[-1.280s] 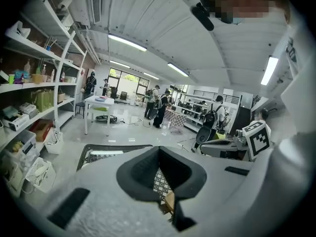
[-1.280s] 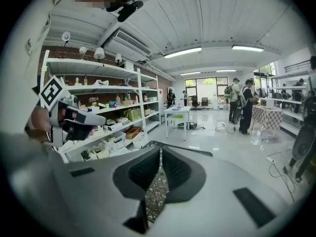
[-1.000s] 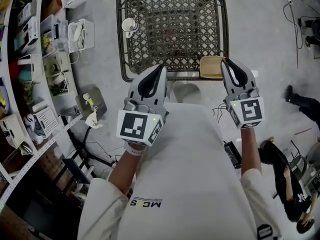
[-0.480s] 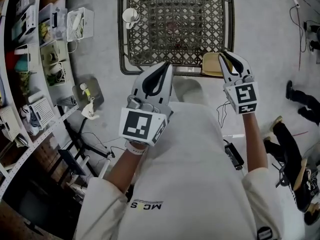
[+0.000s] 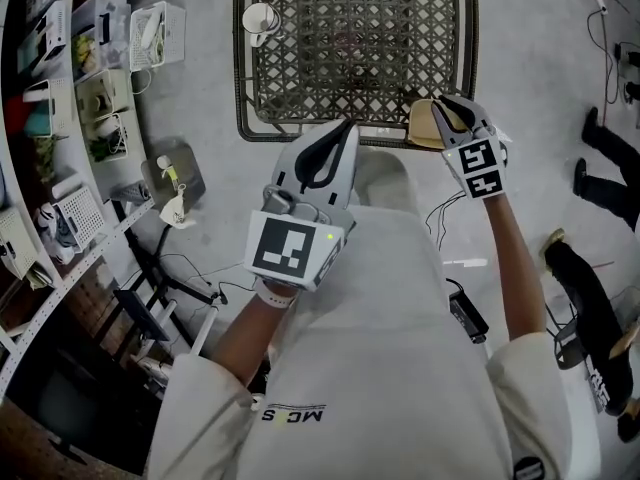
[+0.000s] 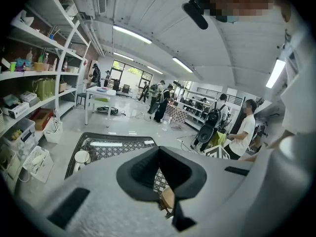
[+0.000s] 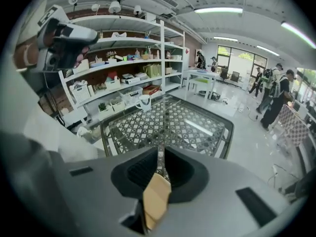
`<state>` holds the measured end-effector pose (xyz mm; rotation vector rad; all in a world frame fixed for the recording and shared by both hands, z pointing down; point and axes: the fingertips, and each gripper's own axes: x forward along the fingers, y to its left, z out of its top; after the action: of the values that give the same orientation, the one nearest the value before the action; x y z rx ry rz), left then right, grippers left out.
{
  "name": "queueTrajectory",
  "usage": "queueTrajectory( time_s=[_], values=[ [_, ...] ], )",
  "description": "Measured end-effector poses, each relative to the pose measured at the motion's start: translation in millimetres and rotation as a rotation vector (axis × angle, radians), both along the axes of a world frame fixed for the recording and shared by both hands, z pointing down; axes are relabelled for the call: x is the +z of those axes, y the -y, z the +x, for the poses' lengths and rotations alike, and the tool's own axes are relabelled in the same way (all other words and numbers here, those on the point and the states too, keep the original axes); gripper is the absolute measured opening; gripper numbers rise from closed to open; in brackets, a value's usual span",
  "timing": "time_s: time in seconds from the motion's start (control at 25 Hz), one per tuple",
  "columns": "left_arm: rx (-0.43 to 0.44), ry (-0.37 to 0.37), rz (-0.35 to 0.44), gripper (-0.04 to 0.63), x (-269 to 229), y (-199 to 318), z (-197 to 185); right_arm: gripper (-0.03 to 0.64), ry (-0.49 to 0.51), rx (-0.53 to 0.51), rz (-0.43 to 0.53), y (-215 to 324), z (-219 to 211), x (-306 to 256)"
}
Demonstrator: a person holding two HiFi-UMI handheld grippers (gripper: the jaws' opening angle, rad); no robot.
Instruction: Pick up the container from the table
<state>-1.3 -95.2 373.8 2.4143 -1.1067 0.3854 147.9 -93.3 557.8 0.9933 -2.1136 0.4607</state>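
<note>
My right tongs [image 5: 447, 110], jaws together, have moved forward over the container [image 5: 422, 128] at the worktop's [image 5: 240, 58] near right corner. My left tongs [image 5: 340, 138], also closed, hang back. I judge a grasp is near.

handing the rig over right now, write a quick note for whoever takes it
Left gripper: jaws together, empty, held at the near edge of the mesh table.
Right gripper: jaws together, nothing clamped, right by the tan container, which shows through the gap below its jaws.
Container: on the table's near right corner, not lifted. A white cup stands at the far left corner, well apart from it.
Done: nothing gripped yet.
Left: probably open the right jaws, close them on the container and lift it off the table.
</note>
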Motion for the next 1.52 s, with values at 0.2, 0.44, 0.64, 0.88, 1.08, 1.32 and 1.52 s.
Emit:
queueTrajectory(
  time_s=[0.2, 0.44, 0.64, 0.88, 1.08, 1.32, 1.52],
  values=[
    [0.005, 0.0, -0.006, 0.02, 4, 0, 2, 0.071, -0.072, -0.079, -0.044, -2, 1, 38],
    [0.003, 0.005, -0.011, 0.02, 8, 0, -1, 0.077, -0.168, -0.205, -0.094, -4, 2, 73],
    [-0.007, 0.004, -0.035, 0.02, 12, -3, -3, 0.077, -0.232, -0.279, -0.142, -9, 11, 107],
    [-0.02, 0.001, -0.059, 0.02, 13, -5, -5, 0.077, -0.313, -0.374, -0.177, -14, 23, 134],
    [-0.024, -0.002, -0.064, 0.02, 13, -5, -5, 0.078, -0.356, -0.45, -0.194, -18, 26, 144],
    [-0.024, -0.003, -0.064, 0.02, 14, -5, -4, 0.045, -0.407, -0.533, -0.182, -18, 28, 153],
    [-0.022, -0.006, -0.062, 0.02, 12, -4, -3, 0.037, -0.415, -0.547, -0.178, -18, 29, 153]
  ],
)
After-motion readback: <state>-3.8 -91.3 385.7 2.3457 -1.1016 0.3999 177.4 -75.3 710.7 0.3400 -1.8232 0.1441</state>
